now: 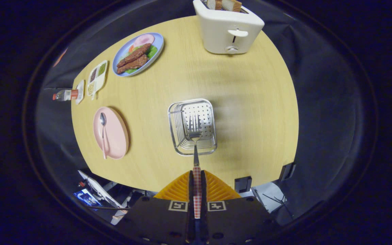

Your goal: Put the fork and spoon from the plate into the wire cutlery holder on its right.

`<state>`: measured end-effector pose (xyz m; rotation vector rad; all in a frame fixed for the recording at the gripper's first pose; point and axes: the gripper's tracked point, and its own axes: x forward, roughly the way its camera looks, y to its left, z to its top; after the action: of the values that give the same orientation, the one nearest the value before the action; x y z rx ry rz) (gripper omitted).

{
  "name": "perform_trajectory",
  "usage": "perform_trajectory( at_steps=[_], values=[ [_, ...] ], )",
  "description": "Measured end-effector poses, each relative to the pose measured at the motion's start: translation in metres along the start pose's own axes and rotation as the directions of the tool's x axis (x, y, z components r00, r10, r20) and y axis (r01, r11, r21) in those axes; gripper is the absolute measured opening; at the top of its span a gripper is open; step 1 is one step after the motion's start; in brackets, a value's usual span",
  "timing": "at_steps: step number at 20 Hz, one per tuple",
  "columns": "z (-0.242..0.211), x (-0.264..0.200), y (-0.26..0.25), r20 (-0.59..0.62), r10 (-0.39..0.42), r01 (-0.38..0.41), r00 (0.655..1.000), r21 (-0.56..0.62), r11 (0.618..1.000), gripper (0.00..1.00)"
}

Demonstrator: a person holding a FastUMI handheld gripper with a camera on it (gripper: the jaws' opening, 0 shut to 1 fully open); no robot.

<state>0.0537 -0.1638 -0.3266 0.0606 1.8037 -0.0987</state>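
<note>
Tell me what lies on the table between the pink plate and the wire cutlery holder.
Nothing: in the gripper view, bare wooden table separates the pink plate from the wire cutlery holder.

- Even overhead light keeps the wooden table (250,102) bright, its edges bowed by fisheye.
- Soft shadows lie beside the toaster (228,29) and cutlery holder (192,126).

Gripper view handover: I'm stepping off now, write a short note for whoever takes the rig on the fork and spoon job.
Gripper: shut on the fork, pinched by its checked handle, tines pointing ahead over the wire cutlery holder.
Fork: off the plate, held above the holder's opening; not released yet.
Spoon: lying on the pink plate, left of the holder.
Done: fork picked up and carried over.
Left: drop the fork in, then fetch the spoon and put it in too.
</note>
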Motion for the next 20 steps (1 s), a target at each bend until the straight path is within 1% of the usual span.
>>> perform_trajectory(
  at_steps=[3, 6, 9, 11, 14, 15, 16, 20],
  values=[
    [0.005, 0.004, 0.002, -0.030, -0.022, 0.021, 0.999, -0.013, 1.000, 0.06],
    [0.006, 0.011, 0.008, -0.071, -0.017, 0.017, 0.997, -0.004, 1.000, 0.06],
    [0.006, 0.014, 0.010, -0.084, -0.023, 0.022, 0.996, -0.010, 1.000, 0.06],
    [0.008, 0.015, 0.010, -0.084, -0.030, 0.029, 0.996, -0.016, 0.999, 0.08],
    [0.011, 0.014, 0.010, -0.072, -0.035, 0.034, 0.997, -0.018, 0.999, 0.08],
    [0.010, 0.016, 0.011, -0.064, -0.035, 0.034, 0.997, -0.021, 0.999, 0.08],
    [0.013, 0.012, 0.011, -0.051, -0.041, 0.039, 0.998, -0.025, 0.999, 0.11],
    [0.015, 0.012, 0.016, -0.008, -0.039, 0.038, 0.999, -0.036, 0.999, 0.12]
  ],
)
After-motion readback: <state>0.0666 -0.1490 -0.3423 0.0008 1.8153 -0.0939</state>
